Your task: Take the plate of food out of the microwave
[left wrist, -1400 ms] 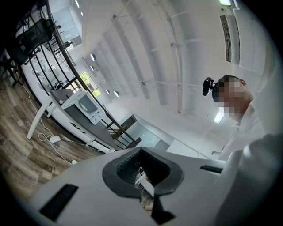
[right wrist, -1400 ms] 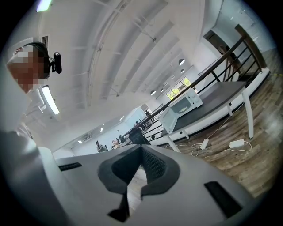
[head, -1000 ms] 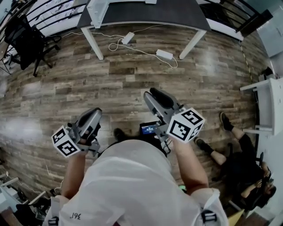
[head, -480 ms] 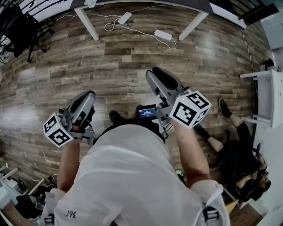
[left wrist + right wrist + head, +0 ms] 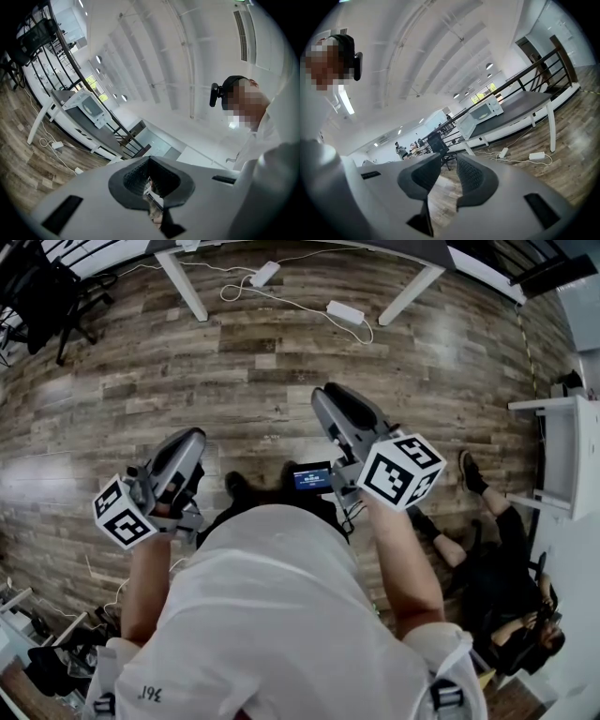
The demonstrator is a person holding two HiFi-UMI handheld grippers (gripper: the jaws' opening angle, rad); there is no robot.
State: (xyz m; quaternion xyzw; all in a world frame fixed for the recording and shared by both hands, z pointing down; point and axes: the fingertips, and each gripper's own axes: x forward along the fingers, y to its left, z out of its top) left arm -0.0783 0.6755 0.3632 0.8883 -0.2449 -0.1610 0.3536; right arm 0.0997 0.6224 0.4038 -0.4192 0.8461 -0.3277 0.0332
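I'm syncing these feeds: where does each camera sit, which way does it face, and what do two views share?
Head view: head-mounted, facing steeply down at the wood floor; shows shirt, left gripper and right gripper.
Left gripper view: on the left gripper, along its shut jaws, tilted toward the ceiling; shows the person's head.
Right gripper view: on the right gripper, along its parted jaws, across the floor; person's head at the left edge.
Shared: both gripper views show the microwave on the table.
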